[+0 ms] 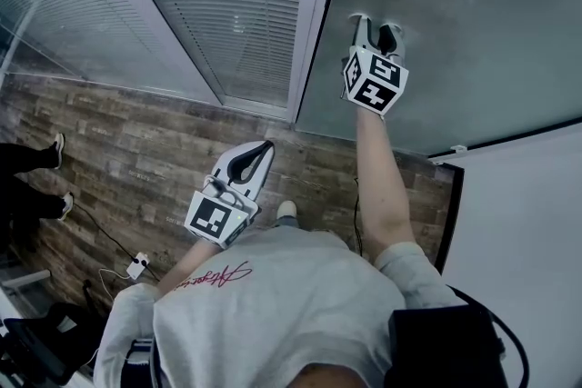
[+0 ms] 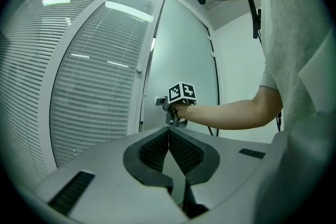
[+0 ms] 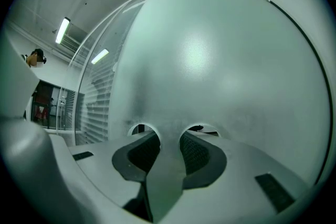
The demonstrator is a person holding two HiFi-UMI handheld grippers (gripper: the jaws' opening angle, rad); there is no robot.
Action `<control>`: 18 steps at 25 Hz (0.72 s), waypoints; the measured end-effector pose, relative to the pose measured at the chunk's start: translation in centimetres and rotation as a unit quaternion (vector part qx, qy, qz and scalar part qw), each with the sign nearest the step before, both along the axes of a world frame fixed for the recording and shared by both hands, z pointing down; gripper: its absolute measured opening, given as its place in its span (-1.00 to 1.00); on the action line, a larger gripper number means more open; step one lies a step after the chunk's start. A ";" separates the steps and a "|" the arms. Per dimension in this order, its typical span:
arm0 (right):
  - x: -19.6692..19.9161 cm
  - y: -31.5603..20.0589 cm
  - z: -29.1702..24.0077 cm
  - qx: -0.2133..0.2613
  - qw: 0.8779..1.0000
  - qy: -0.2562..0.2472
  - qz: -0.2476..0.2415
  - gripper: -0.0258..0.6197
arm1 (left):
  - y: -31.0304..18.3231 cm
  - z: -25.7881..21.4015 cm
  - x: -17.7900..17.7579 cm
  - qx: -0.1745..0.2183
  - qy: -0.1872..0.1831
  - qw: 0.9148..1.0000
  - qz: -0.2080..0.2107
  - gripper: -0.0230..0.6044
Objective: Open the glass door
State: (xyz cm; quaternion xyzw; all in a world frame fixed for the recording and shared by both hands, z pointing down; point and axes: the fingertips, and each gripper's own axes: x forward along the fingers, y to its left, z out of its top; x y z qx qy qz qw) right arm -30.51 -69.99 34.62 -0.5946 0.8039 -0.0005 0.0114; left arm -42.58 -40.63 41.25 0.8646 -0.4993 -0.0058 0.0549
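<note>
The glass door, a frosted pane, stands just right of the white frame post that separates it from the blind-covered partition. In the head view its bottom edge runs on in line with the foot of the partition across the wooden floor, so it looks shut, or hardly moved. The opening itself seems not yet begun. The right gripper is at the end of an outstretched arm, up against the pane close to its frame-side edge. In the right gripper view its jaws stand partly apart with their tips at the frosted surface, and only glass shows in the gap between them, so it has hold of nothing that can be made out. The left gripper view shows a small metal fitting on the door just beside that gripper; whether it is a handle or latch is too small to tell. The left gripper hangs back near the person's waist, jaws closed together and empty, taking no part. What seems left is the whole swing: pressing or pulling the pane until it leaves the frame.
</note>
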 end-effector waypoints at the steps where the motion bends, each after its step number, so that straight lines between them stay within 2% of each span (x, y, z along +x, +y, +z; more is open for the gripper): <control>1: 0.0 0.2 0.0 0.000 1.000 -0.001 -0.002 -0.53 | 0.1 0.0 0.2 0.000 0.000 1.000 0.001 -0.87; 18: 1.2 5.9 0.5 0.006 0.999 -0.007 -0.037 -0.53 | 2.7 -0.8 4.0 0.015 -0.006 1.000 0.008 -0.87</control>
